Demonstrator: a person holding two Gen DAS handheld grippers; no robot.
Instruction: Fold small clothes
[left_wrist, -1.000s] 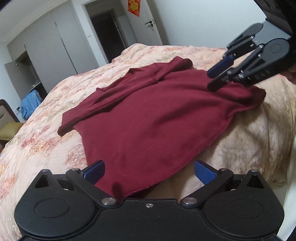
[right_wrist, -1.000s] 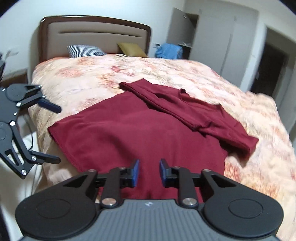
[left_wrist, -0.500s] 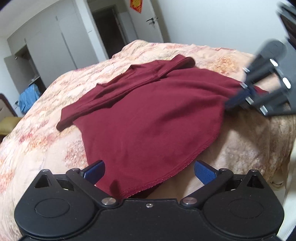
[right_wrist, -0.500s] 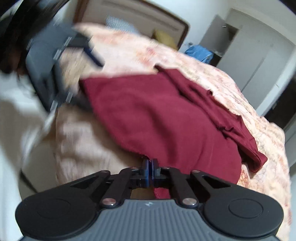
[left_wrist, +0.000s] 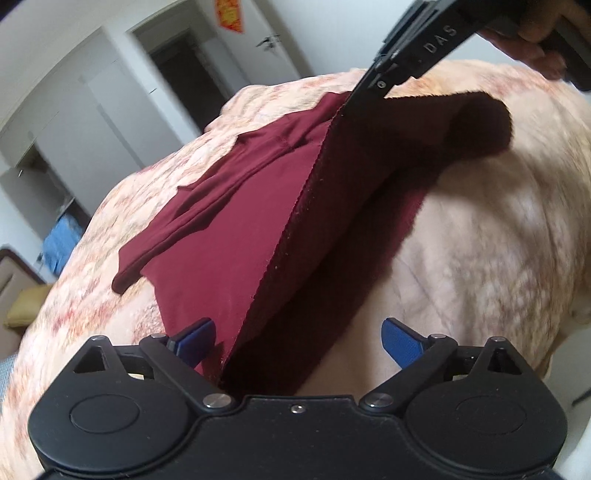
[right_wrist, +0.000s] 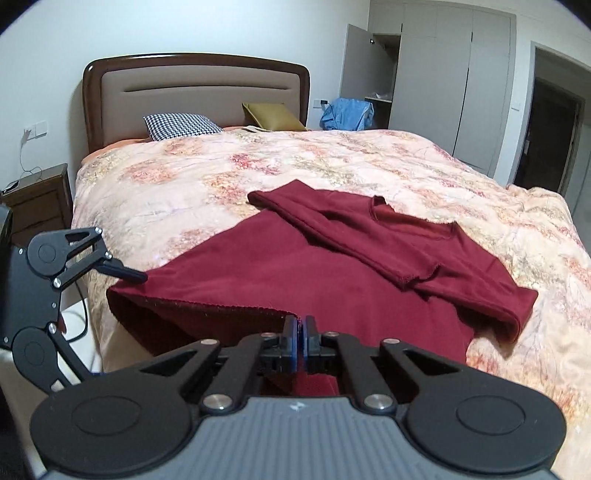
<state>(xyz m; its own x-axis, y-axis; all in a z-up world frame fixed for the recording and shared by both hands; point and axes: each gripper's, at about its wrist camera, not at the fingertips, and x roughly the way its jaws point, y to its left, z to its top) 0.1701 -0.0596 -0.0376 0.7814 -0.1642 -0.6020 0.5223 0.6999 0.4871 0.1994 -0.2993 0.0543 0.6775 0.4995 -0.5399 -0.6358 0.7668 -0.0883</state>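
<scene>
I have the right gripper (right_wrist: 300, 334) clenched on the near hem of the dark red top (right_wrist: 295, 266), the blue fingers (right_wrist: 291, 341) pinching a fold of cloth between them. In the left wrist view that same gripper (left_wrist: 354, 99) comes in from the top right with a hand (left_wrist: 532, 33) on it, and the hem hangs from its tip as a raised ridge running down toward my left gripper (left_wrist: 297, 334).

The left gripper's jaws stand wide and are closing at this moment; the hem's lower end lies between the blue fingers (left_wrist: 194, 334), nearer the left one, and neither pad presses on it.

The top lies spread on the floral quilt (right_wrist: 221, 173) of the bed, near its foot corner on my side. Its long axis runs from the hem at my grippers away across the bed. Seen from the right wrist, a sleeve (right_wrist: 332, 225) is folded over the body as a band slanting from upper left to lower right, with the neckline (right_wrist: 410, 218) at the far right. The far right edge of the top is doubled over on itself.

Beyond are the headboard (right_wrist: 195, 88), a checked pillow (right_wrist: 181, 125) and a blue garment (right_wrist: 347, 114) by the wardrobe.
</scene>
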